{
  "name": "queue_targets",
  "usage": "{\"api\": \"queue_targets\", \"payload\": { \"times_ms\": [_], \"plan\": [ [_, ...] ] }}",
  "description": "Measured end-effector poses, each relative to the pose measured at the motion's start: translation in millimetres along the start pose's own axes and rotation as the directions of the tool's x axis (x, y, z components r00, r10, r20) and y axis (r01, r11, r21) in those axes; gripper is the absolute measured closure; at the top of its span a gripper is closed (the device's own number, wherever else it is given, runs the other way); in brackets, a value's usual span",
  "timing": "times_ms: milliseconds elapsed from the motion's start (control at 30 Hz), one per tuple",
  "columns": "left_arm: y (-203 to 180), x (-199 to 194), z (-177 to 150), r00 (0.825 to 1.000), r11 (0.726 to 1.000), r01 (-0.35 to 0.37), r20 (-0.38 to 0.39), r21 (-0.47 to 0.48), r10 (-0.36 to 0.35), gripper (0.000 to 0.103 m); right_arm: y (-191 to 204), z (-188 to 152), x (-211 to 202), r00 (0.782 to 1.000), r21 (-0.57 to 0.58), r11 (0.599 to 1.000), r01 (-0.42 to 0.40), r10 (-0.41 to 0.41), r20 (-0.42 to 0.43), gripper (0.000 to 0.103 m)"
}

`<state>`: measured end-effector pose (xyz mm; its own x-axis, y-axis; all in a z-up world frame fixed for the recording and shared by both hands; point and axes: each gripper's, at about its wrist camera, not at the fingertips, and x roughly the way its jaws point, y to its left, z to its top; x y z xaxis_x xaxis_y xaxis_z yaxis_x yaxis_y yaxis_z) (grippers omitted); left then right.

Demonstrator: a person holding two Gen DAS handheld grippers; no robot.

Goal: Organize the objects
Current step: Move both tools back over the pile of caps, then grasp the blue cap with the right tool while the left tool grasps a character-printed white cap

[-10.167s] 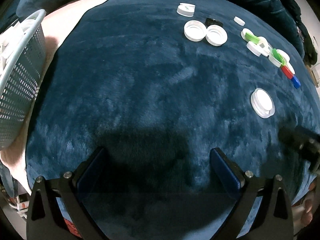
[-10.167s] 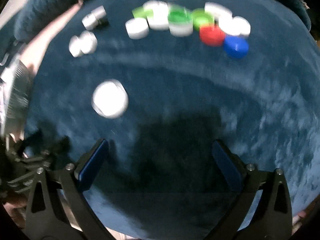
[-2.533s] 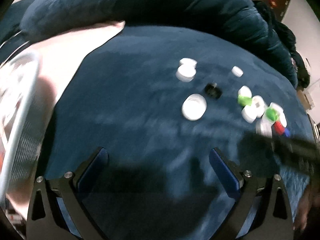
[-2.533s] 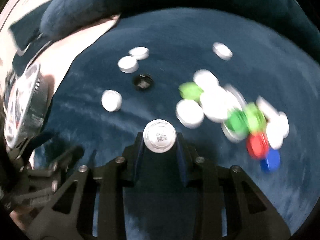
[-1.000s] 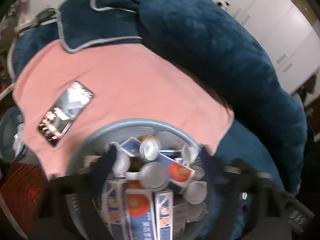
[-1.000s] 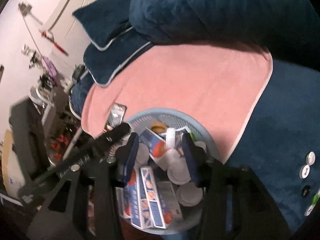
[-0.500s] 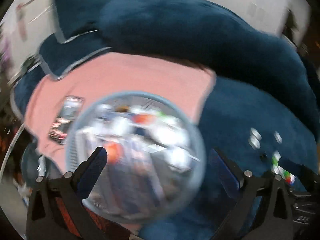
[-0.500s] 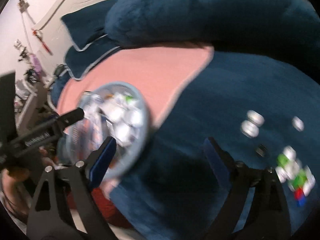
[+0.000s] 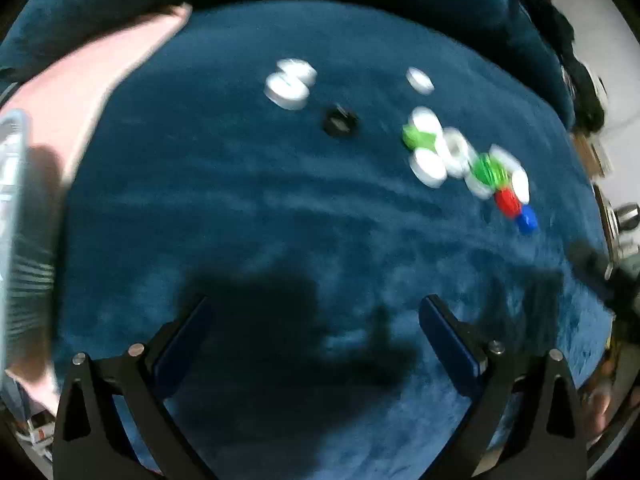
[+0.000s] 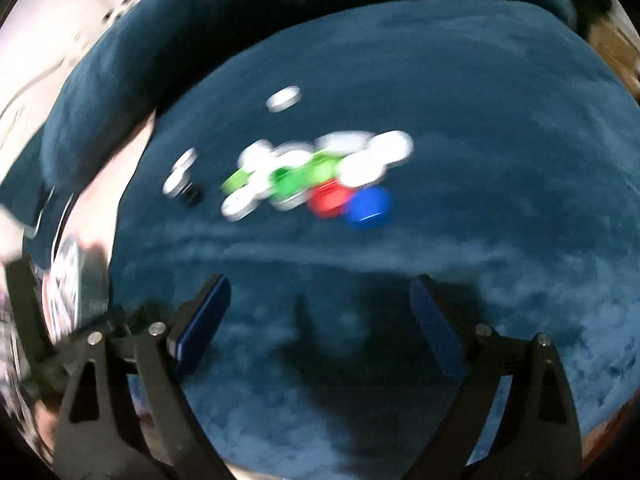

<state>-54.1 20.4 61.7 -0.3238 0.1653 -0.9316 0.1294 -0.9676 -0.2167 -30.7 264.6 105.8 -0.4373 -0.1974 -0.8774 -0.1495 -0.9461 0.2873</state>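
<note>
Bottle caps lie scattered on a dark blue plush blanket [image 9: 240,208]. In the left wrist view two white caps [image 9: 290,84] sit at the back, a black cap [image 9: 340,122] lies beside them, and a cluster of white and green caps [image 9: 452,156] ends in a red cap [image 9: 507,201] and a blue cap [image 9: 526,220]. My left gripper [image 9: 316,332] stands open over bare blanket, nothing between its fingers. My right gripper [image 10: 318,308] is open and empty too, with the red cap [image 10: 329,199] and blue cap [image 10: 367,205] ahead of it. Both views are motion-blurred.
A grey mesh basket [image 9: 16,216] shows at the left edge of the left wrist view, on a pink cloth [image 9: 100,76]. A thick blue bolster [image 10: 168,40] borders the back. The other gripper's dark frame [image 9: 600,276] pokes in at the right.
Both grippers have swung from above the basket back over the blue blanket and point down at it. The right jaws, shut on a white cap a second ago, now stand wide and empty.
</note>
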Motion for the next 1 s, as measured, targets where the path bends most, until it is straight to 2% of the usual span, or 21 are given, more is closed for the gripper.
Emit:
{"api": "queue_targets", "payload": {
  "times_ms": [100, 200, 267, 367, 467, 533, 700, 833, 1000],
  "plan": [
    [-7.6, 16.6, -5.1, 1.000, 1.000, 0.004, -0.029, 0.012, -0.003, 0.001, -14.4, 11.4, 3.1, 0.999, 0.009, 1.000, 0.027, -0.027, 0.031, 0.011],
    [-6.0, 22.0, -5.7, 0.999, 1.000, 0.019, -0.029, -0.019, -0.019, 0.001, -12.5, 22.4, 13.9, 0.998, -0.048, 0.998, 0.036, -0.034, 0.047, 0.012],
    [-4.6, 20.6, -4.4, 1.000, 1.000, 0.019, -0.014, -0.021, -0.019, 0.001, -5.5, 27.8, 22.7, 0.998, -0.108, 0.993, 0.048, -0.043, 0.045, 0.015],
    [-2.6, 17.5, -0.8, 0.999, 0.999, 0.038, 0.021, -0.031, -0.037, 0.001, 0.0, 34.2, 39.8, 0.997, -0.206, 0.976, 0.074, -0.073, 0.014, 0.025],
    [-2.3, 10.5, 3.5, 0.996, 0.997, 0.071, 0.059, -0.031, -0.069, 0.001, 0.0, 36.8, 54.7, 0.995, -0.267, 0.960, 0.084, -0.096, -0.032, 0.046],
    [-4.7, 7.3, 10.1, 0.993, 0.995, 0.091, 0.077, -0.027, -0.089, 0.001, -4.4, 36.2, 62.1, 0.994, -0.273, 0.961, 0.048, -0.072, -0.079, 0.072],
    [-17.5, 7.2, 30.3, 0.990, 0.994, 0.107, 0.096, 0.003, -0.107, 0.001, -6.4, 31.2, 44.4, 0.995, -0.252, 0.967, -0.037, 0.011, -0.102, 0.072],
    [-35.8, 14.6, 50.4, 0.982, 0.989, 0.141, 0.119, 0.041, -0.145, 0.003, -3.2, 21.9, 28.4, 0.993, -0.197, 0.978, -0.068, 0.048, -0.107, 0.072],
    [-63.0, 33.9, 71.4, 0.982, 0.985, 0.131, 0.119, 0.115, -0.145, 0.020, 5.7, 21.8, 38.1, 0.990, -0.165, 0.981, -0.100, 0.081, -0.119, 0.072]
  ]
}}
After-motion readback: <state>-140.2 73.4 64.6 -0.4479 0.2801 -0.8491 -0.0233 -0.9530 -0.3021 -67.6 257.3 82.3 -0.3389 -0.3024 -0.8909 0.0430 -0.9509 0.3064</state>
